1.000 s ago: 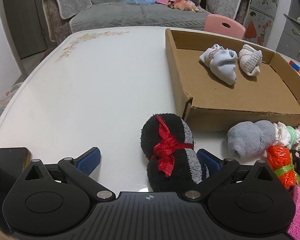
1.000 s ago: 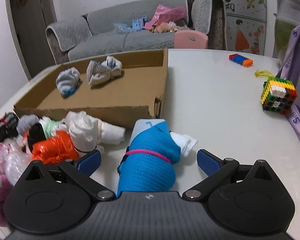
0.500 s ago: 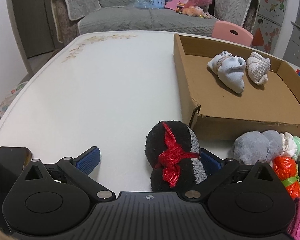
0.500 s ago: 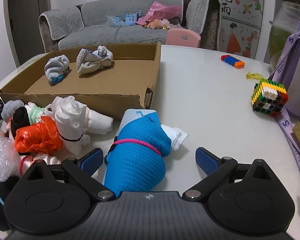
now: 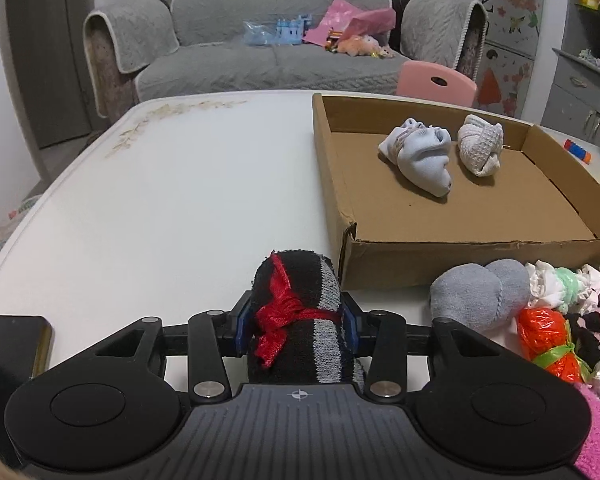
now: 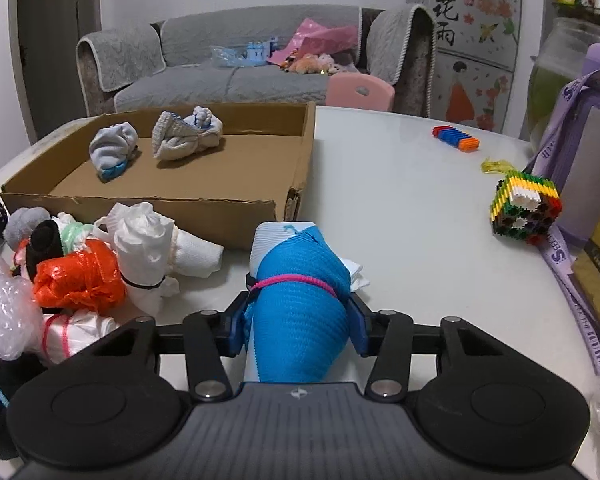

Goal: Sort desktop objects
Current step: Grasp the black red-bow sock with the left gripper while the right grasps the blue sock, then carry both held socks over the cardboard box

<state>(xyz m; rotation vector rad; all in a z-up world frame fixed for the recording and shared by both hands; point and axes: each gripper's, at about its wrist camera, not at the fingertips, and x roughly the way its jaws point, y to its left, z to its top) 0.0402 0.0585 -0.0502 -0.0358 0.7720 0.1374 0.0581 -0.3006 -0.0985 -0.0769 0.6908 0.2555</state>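
Observation:
My left gripper point(image 5: 297, 330) is shut on a black sock roll with a red tie and grey stripe point(image 5: 300, 300), just left of the cardboard box's near corner point(image 5: 346, 248). My right gripper point(image 6: 298, 326) is shut on a blue sock roll with a pink band point(image 6: 300, 300), in front of the same box point(image 6: 180, 210). The box holds a light blue sock bundle point(image 5: 420, 156) and a white knitted bundle point(image 5: 480, 144). A pile of bundles lies in front of the box: grey point(image 5: 480, 296), orange point(image 6: 78, 276), white point(image 6: 148, 248).
A white table point(image 5: 160, 200) carries everything. On the right side stand a multicoloured bead cube point(image 6: 526, 208), an orange-blue block strip point(image 6: 456, 138), a purple lanyard point(image 6: 556, 252) and a purple container point(image 6: 596, 160). A pink chair back point(image 5: 436, 82) and grey sofa are behind.
Both grippers have closed: the left on the black sock roll, the right on the blue sock roll. Both were open around them before.

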